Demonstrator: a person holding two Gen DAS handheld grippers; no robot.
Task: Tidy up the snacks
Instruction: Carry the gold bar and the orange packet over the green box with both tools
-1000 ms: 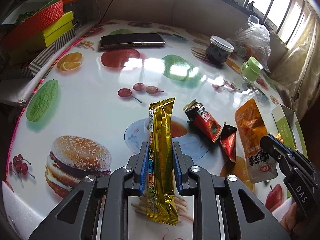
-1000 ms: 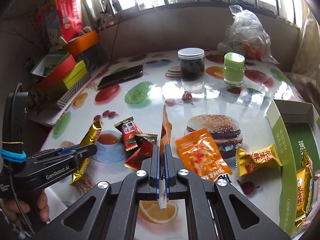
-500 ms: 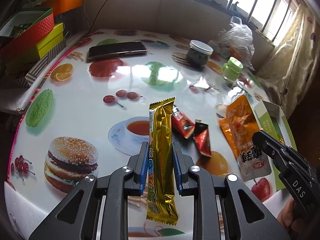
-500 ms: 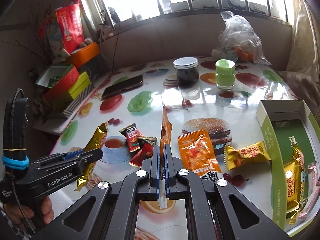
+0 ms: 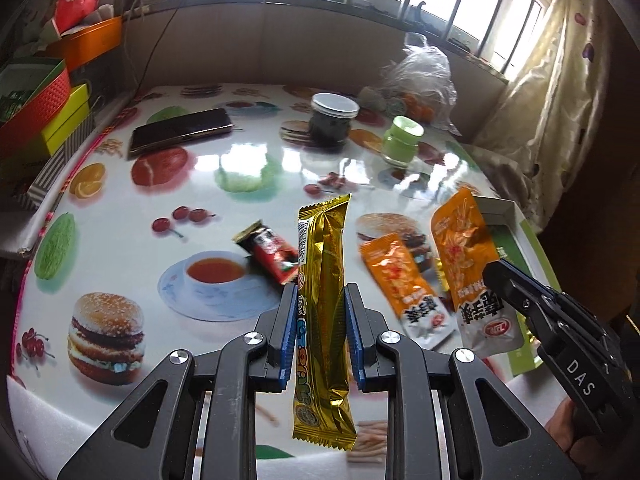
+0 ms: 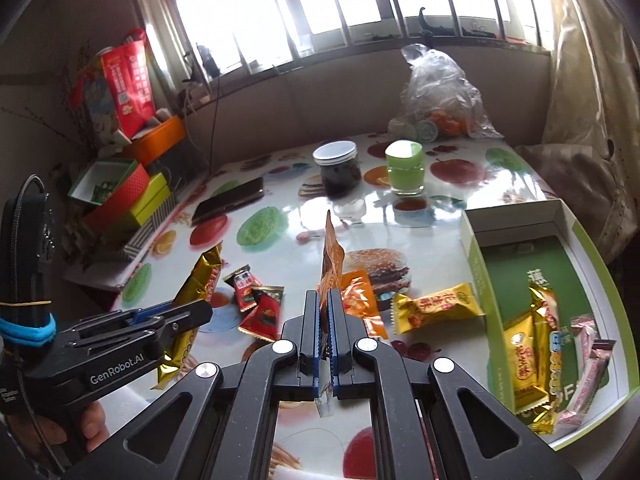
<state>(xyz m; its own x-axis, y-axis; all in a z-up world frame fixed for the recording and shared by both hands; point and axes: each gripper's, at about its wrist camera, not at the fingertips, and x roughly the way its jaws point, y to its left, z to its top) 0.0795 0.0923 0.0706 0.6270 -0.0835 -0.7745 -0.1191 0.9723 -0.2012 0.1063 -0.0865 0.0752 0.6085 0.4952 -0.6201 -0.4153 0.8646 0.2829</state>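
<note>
Fruit-print table (image 5: pixel 120 248): left claw (image 5: pixel 321 336) grips gold bar (image 5: pixel 323 312); right claw (image 6: pixel 325 344) clamps orange packet (image 6: pixel 331 264).

Daylight pours through barred windows (image 6: pixel 320 4) above a beige wall (image 6: pixel 320 92). A pale curtain (image 5: pixel 552 92) hangs at the right.

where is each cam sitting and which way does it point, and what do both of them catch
Left wrist: sits on the left gripper, looking down-forward across the table toward the windows; its jaws clamp a gold wrapper; the right gripper enters at right.
Right wrist: sits on the right gripper, facing the same windows; its jaws pinch an orange packet; the left gripper and a hand show at left.
Shared: dark jar, green jar, phone, green box.
</note>
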